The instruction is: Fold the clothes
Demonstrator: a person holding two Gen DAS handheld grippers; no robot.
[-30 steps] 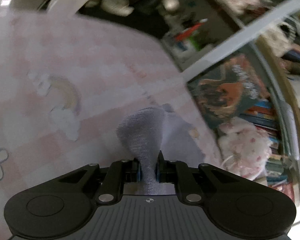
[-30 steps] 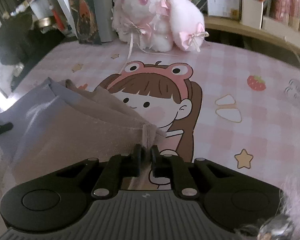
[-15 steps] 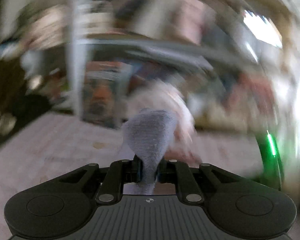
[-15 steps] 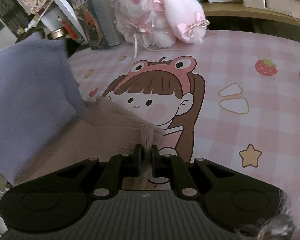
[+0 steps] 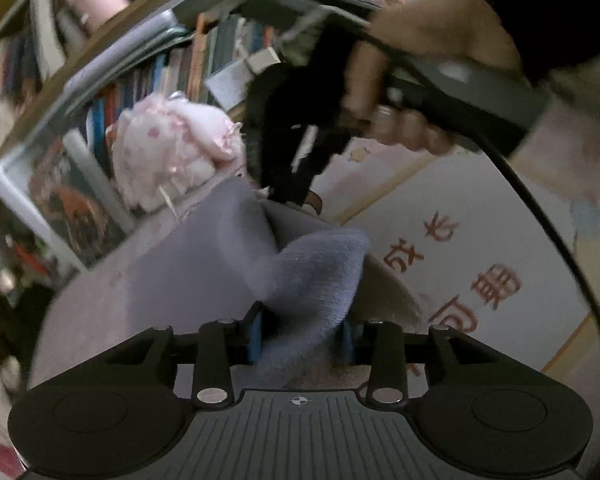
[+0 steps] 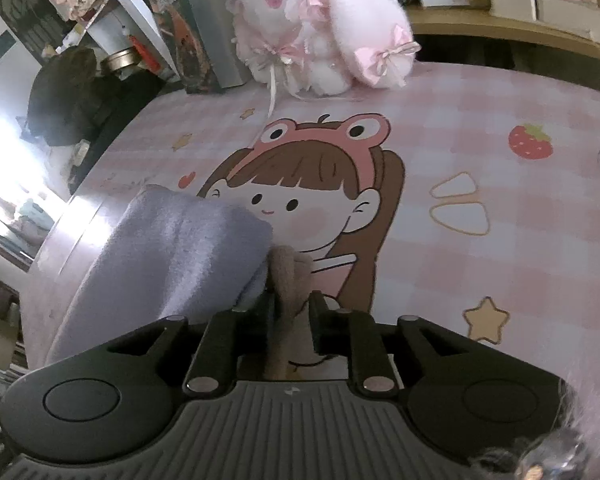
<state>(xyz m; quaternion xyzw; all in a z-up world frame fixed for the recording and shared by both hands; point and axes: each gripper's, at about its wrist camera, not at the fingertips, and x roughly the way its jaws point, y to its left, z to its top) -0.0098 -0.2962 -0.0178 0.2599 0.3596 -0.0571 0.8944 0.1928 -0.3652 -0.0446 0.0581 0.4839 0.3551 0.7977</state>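
A lavender fleece garment [image 5: 220,264] with a beige inner side lies folded over on the pink cartoon table mat [image 6: 480,160]. My left gripper [image 5: 302,338] has its jaws parted, with a lavender corner of the garment lying loosely between them. My right gripper [image 6: 291,320] has its jaws slightly apart around a beige edge of the garment [image 6: 288,272]; the lavender fold [image 6: 172,248] lies just left of it. In the left wrist view the right gripper and the hand that holds it [image 5: 400,112] hover over the far end of the garment.
A pink and white plush toy [image 6: 320,32] sits at the mat's far edge; it also shows in the left wrist view [image 5: 172,152]. Bookshelves with books [image 5: 148,76] stand behind it. A black cable [image 5: 560,248] hangs from the right gripper. The table edge [image 6: 80,216] runs on the left.
My left gripper swung the lavender corner over toward the right gripper and its jaws opened. The garment now lies doubled over, and my right gripper's jaws have parted a little.
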